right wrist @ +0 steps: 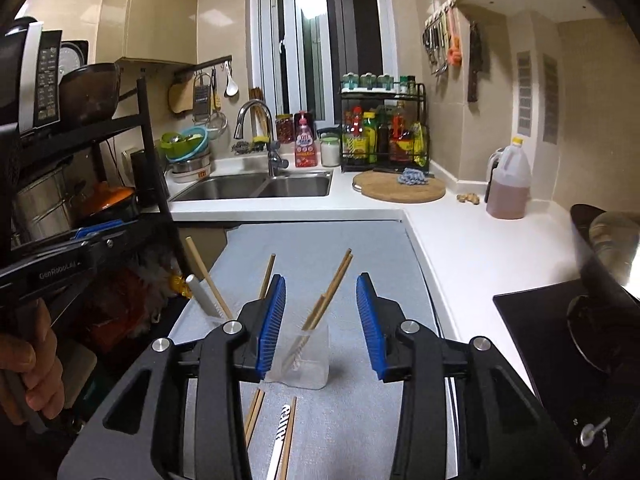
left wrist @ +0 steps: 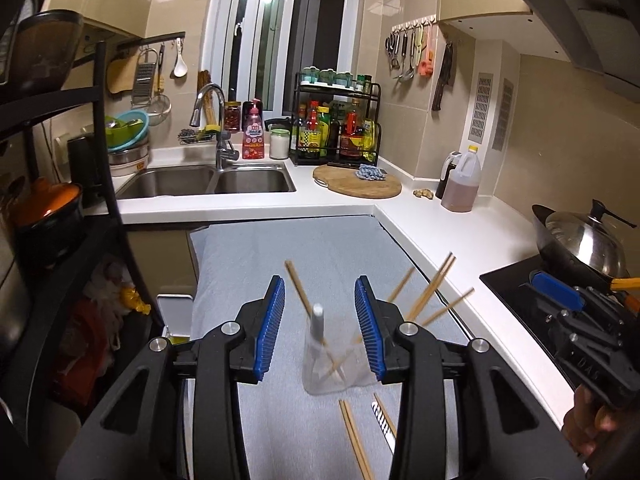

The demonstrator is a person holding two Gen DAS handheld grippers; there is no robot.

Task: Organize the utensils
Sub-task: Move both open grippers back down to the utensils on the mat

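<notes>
Shelving (left wrist: pixel 100 128), black metal, fills the far left of both views; an orange-lidded pot (left wrist: pixel 48 204) sits on a lower tier. Next rightward: double steel sink (left wrist: pixel 208 180) with a curved faucet (left wrist: pixel 212 116), stacked bowls (left wrist: pixel 126 128) at its left end.

Grey mat (left wrist: pixel 288 248) covers the work surface in the centre. On it stands a clear plastic cup (left wrist: pixel 324 364), upright. It holds several wooden chopsticks (left wrist: pixel 430 290) leaning out to the right, one chopstick leaning left, and a white-handled utensil (left wrist: pixel 318 320). In front of the cup, loose on the mat: a pair of chopsticks (left wrist: pixel 356 440) lying together, and just to their right a white utensil with dark lettering (left wrist: pixel 382 420) beside a single chopstick.

Left gripper (left wrist: pixel 320 328): jaws part-open, moderate gap, nothing pinched. The cup sits in line with the gap but the blue pads (left wrist: pixel 272 328) do not touch it. In the right wrist view this gripper (right wrist: pixel 100 232) enters at the left edge, held by a hand (right wrist: pixel 28 368).

Right gripper (right wrist: pixel 321 328): jaws likewise part-open, empty, cup (right wrist: pixel 300 360) seen between the pads and clear of both. In the left wrist view it (left wrist: pixel 560 292) sits over the black cooktop (left wrist: pixel 516 284), hand (left wrist: pixel 592 420) below it.

Further right on the white counter (left wrist: pixel 440 224): round wooden board (left wrist: pixel 356 182), oil jug (left wrist: pixel 464 184), then a wok with steel lid (left wrist: pixel 584 244).
</notes>
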